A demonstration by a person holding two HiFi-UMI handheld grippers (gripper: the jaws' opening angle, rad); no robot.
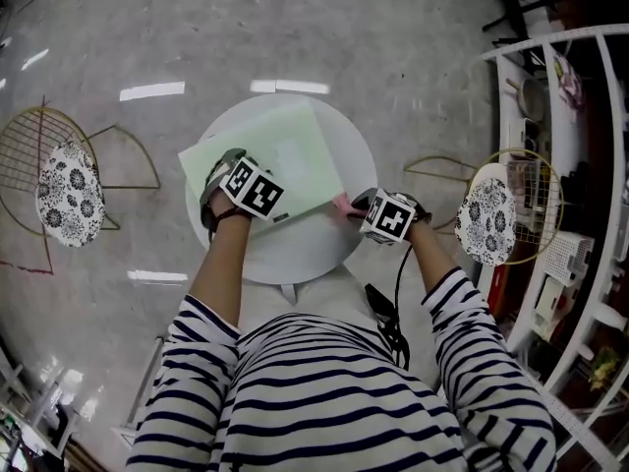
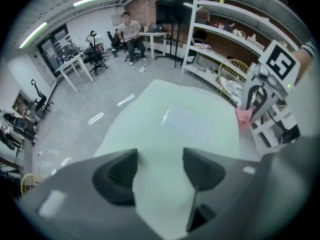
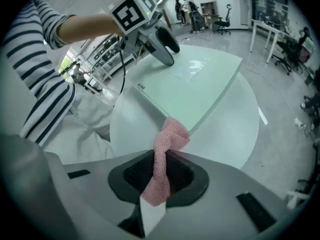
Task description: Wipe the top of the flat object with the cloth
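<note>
A wire chair with a black-and-white floral cushion [image 1: 69, 193] stands on the grey polished floor [image 1: 147, 28] at the left, well apart from the small round white desk [image 1: 295, 252] at the centre. A person in a navy-and-white striped top [image 1: 314, 401] leans over the desk with a gripper in each hand. The pale green flat rectangular board [image 1: 295, 150] lies on the desk, turned at an angle, its far-left corner jutting past the rim. The left gripper [image 1: 234, 183] points steeply down at the board's near-left part; its dark fingers [image 2: 117, 171] stand apart, with only the green surface showing between them. At the board's near-right edge, the right gripper [image 1: 371, 210] has its fingers [image 3: 135, 174] clamped on a pink mesh cloth [image 3: 162, 169], whose bunched free end hangs forward and meets the board's edge, above the bare white desk top. A second floral-cushioned wire chair [image 1: 486, 219] stands just right of the desk, and white open shelving [image 1: 590, 165] lines the room's right side
</note>
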